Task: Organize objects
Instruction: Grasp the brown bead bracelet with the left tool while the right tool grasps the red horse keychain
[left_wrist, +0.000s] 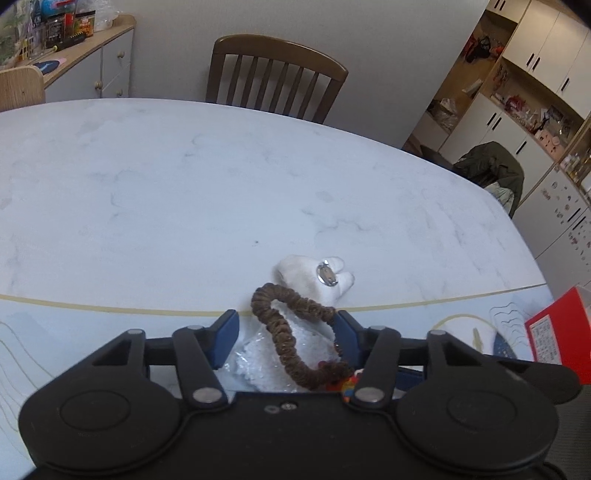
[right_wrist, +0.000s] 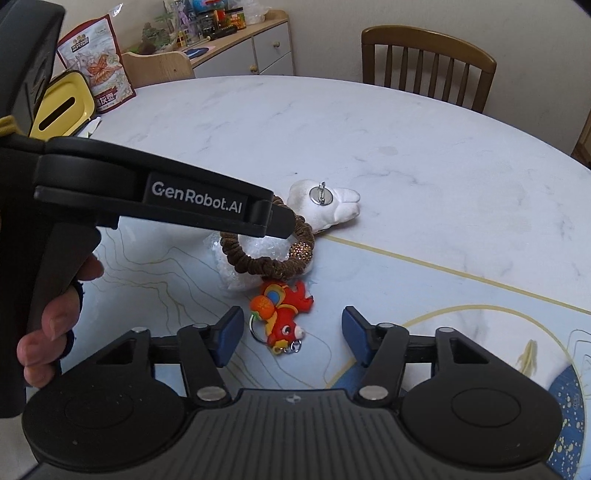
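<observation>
Left wrist view: your left gripper (left_wrist: 286, 334) stands wide, holding nothing, its blue pads on either side of the brown scrunchie (left_wrist: 295, 339). The scrunchie lies on a clear plastic bag (left_wrist: 258, 354), and its far end, at 12 o'clock, touches or overlaps the white plush brooch (left_wrist: 306, 275).

Hazards, as a judgement:
- Closing now may pinch the bag with the scrunchie and drag both.
- The loop may snag the brooch pin and pull the brooch along.
- The two grippers work close together and may collide.

In the right wrist view, your right gripper (right_wrist: 291, 338) is also wide and empty, with the red fish keychain (right_wrist: 282, 314) between its pads. From there, the scrunchie (right_wrist: 269, 254) lies at 12 o'clock.
</observation>
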